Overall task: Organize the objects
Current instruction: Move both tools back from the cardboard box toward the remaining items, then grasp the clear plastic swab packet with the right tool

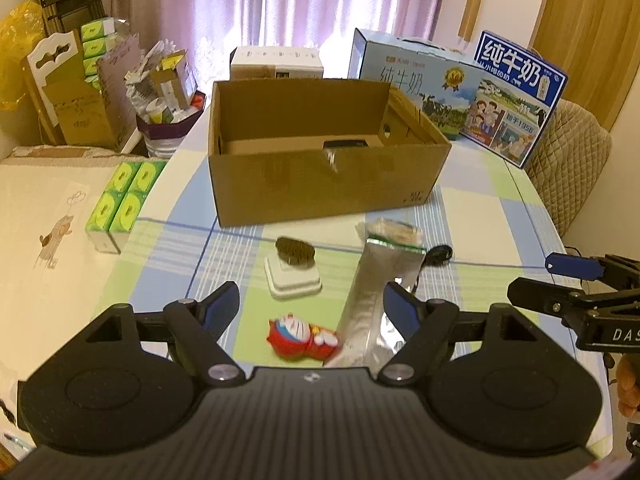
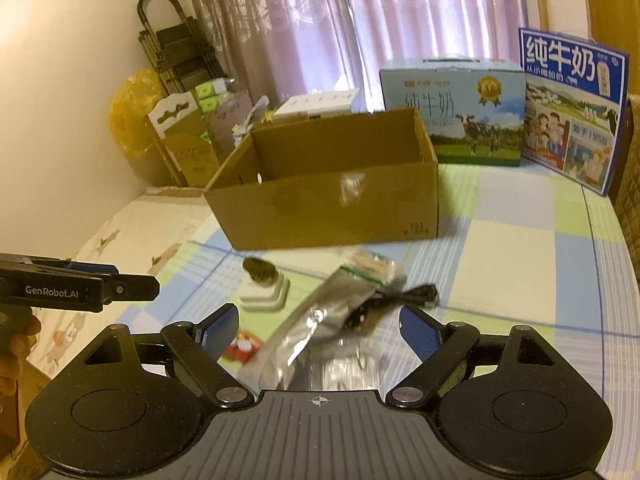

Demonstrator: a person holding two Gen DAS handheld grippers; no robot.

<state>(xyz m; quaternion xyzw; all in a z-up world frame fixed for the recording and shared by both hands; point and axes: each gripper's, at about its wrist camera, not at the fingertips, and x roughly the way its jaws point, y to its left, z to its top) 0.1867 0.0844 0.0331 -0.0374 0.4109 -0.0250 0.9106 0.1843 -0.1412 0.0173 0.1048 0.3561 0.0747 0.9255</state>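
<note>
An open cardboard box [image 1: 320,184] [image 2: 332,208] stands on the checked tablecloth [image 1: 480,224]. In front of it lie a white square block with a dark brush on top [image 1: 293,272] [image 2: 265,286], a long silver foil pouch [image 1: 372,292] [image 2: 320,316], a small black item with a cord [image 1: 439,255] [image 2: 408,294] and a red cartoon-cat toy [image 1: 302,336] [image 2: 242,346]. My left gripper [image 1: 312,308] hangs open above the toy and the pouch's near end. My right gripper [image 2: 318,326] hangs open over the pouch and the black item. Neither holds anything.
Two blue milk cartons [image 1: 520,96] [image 2: 452,112] and a white box [image 1: 276,62] stand behind the cardboard box. Green tissue packs [image 1: 124,200] lie on a cloth-covered surface at the left. A padded chair back [image 1: 568,168] rises at the table's right edge.
</note>
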